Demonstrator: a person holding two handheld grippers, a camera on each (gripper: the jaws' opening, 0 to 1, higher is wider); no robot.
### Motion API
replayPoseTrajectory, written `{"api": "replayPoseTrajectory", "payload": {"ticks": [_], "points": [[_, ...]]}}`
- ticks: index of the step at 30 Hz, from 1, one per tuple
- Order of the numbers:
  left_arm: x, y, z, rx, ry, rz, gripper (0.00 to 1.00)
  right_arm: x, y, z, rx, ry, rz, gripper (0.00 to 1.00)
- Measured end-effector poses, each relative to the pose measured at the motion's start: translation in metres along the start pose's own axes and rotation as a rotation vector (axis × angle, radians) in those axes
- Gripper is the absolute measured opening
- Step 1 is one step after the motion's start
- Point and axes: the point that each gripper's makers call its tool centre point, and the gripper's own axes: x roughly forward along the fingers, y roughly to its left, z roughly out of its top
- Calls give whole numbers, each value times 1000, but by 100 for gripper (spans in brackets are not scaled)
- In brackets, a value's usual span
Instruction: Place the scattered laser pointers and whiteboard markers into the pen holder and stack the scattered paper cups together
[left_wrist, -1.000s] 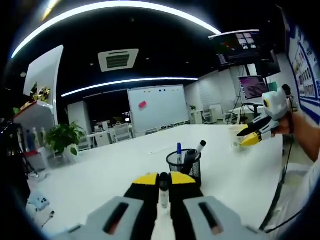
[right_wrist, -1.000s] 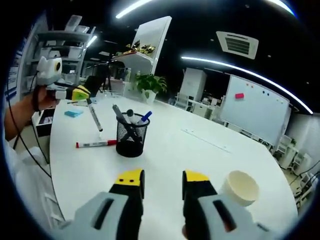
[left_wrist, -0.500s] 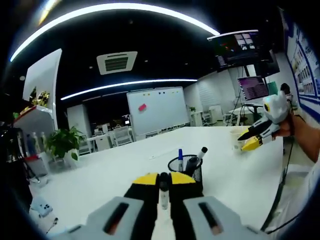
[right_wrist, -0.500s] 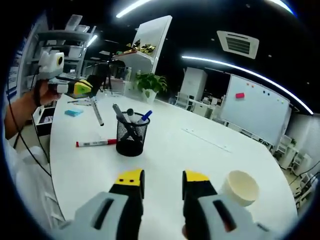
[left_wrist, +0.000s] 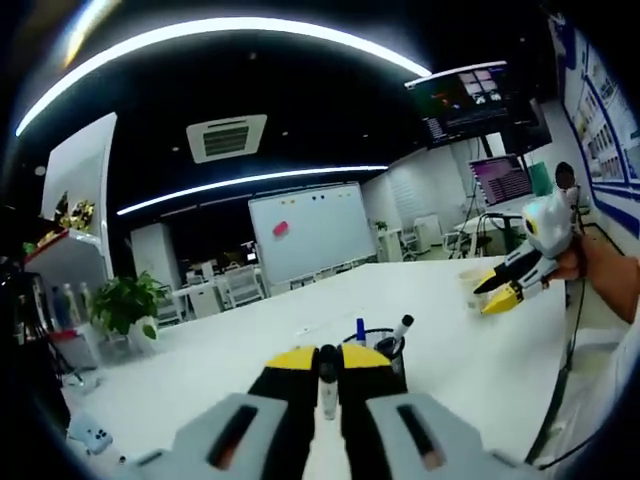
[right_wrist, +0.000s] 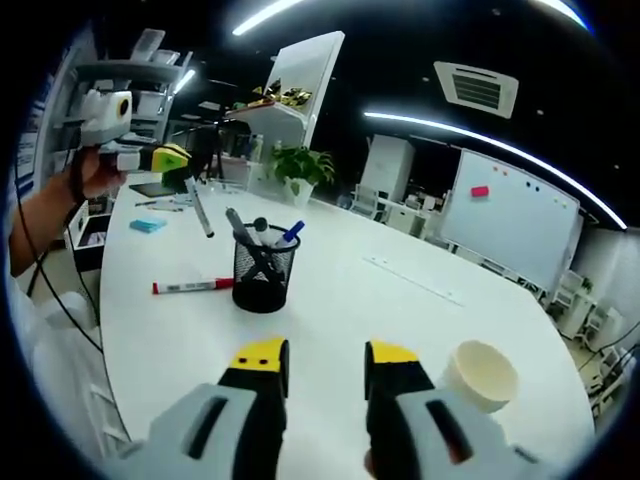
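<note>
My left gripper (left_wrist: 327, 356) is shut on a whiteboard marker (left_wrist: 327, 392) with a dark cap, held upright between its yellow-tipped jaws. Just beyond it stands the black mesh pen holder (left_wrist: 385, 346) with several pens in it. In the right gripper view the left gripper (right_wrist: 168, 158) hangs above and left of the pen holder (right_wrist: 262, 271), with the marker (right_wrist: 201, 211) slanting down from it. My right gripper (right_wrist: 324, 358) is open over the white table, holding nothing. A paper cup (right_wrist: 481, 376) lies on its side just right of it. A red marker (right_wrist: 192, 287) lies left of the holder.
A blue pad (right_wrist: 146, 226) and small items sit near the table's far left edge. The right gripper (left_wrist: 500, 295) shows in a hand at the right, by a pale cup (left_wrist: 474, 280). A plant (right_wrist: 300, 168), shelves and a whiteboard (right_wrist: 505, 225) stand beyond the table.
The left gripper has risen with the marker and moved a little toward the pen holder. The right gripper has stayed where it was, open.
</note>
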Motion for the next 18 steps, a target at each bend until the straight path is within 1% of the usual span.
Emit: {"api": "replayPoseTrajectory", "payload": {"ticks": [8, 18], "points": [[4, -3, 14, 17, -28, -10, 8, 1, -1, -2, 2, 3, 1, 30], [9, -8, 36, 37, -73, -31, 8, 1, 0, -5, 3, 7, 6, 30]]}}
